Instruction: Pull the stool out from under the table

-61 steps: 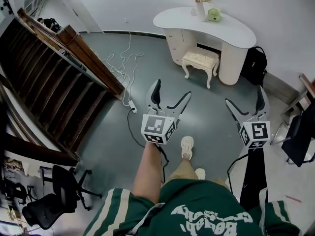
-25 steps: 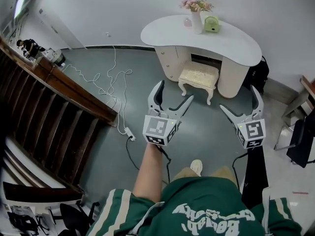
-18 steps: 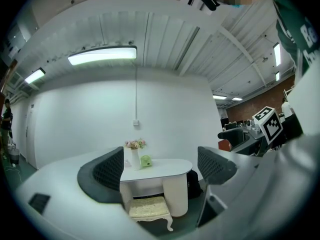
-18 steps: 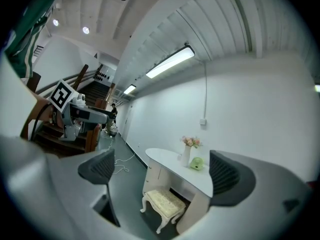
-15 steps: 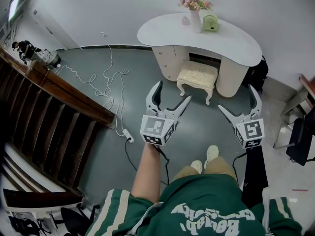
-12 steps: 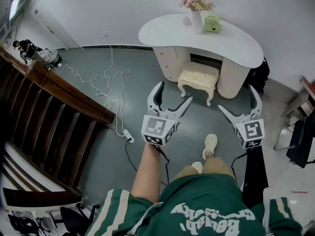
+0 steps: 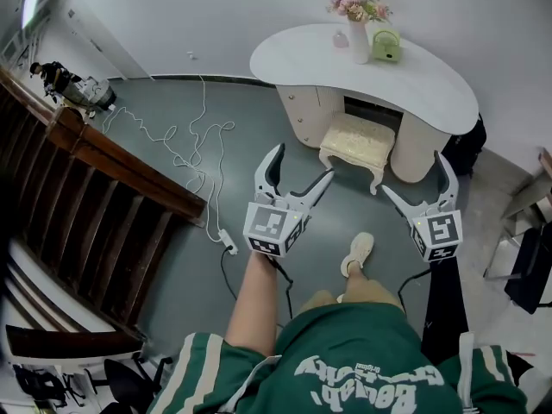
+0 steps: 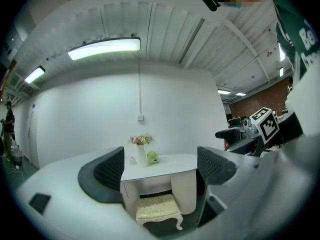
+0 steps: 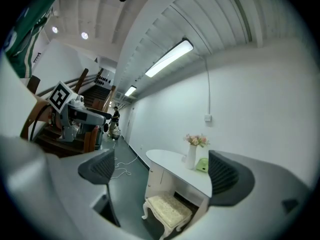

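Observation:
A cream stool point(image 7: 359, 146) with a cushioned top and curved legs stands partly under the white curved table point(image 7: 302, 59). The same stool point(image 8: 158, 207) shows low between the open jaws in the left gripper view, and the stool point(image 9: 170, 210) sits low in the right gripper view. My left gripper point(image 7: 293, 168) is open and empty, held in the air short of the stool. My right gripper point(image 7: 417, 183) is also open and empty, to the stool's right and nearer me. Neither touches the stool.
A vase of flowers point(image 7: 360, 23) and a small green object point(image 7: 385, 46) stand on the table. A white cable point(image 7: 203, 153) with a power strip trails over the grey floor at left. A wooden staircase point(image 7: 69, 179) fills the left. A black bag point(image 7: 467, 147) sits right of the table.
The person has stepped closer to the table, so the stool looks larger and nearer in all views. Both grippers stay open and empty.

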{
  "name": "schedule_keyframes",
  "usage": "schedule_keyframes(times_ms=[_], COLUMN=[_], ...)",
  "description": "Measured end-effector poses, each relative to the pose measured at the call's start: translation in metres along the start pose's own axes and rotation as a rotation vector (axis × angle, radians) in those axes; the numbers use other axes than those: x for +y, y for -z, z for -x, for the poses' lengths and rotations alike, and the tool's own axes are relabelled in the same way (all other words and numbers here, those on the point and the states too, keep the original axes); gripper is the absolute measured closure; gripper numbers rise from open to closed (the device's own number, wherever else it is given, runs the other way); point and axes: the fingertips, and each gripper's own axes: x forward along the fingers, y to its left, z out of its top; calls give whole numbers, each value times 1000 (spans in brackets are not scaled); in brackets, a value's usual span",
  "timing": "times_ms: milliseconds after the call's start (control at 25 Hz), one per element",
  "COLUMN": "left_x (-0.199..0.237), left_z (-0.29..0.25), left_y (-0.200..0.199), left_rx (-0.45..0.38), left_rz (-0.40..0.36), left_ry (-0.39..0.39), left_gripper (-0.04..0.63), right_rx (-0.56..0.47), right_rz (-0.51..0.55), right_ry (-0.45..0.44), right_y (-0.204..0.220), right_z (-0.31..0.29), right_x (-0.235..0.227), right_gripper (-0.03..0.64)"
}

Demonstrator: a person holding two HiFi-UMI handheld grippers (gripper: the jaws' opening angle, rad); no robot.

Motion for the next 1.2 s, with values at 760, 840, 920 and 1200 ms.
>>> schedule_keyframes(times_ms=[760,840,920,1200], left_x=[78,87,95,114], left_z=[-221,-241,-258,-287], left_y=[65,86,106,150], left_rx=[145,177,219,321], left_rz=[-51,-61,-66,-74], left_ry=[69,68,71,93], left_gripper=[137,137,137,137], right_rx=[120,141,162,217], right_rz=[-54,-84,-117,-185], right_ry=[-38,-47,-56,-54], right_y=[77,96,117,161], right_z=[-164,-182,-200,-249], right_x=[-114,-121,-125,-136], right_gripper=[34,40,40,41])
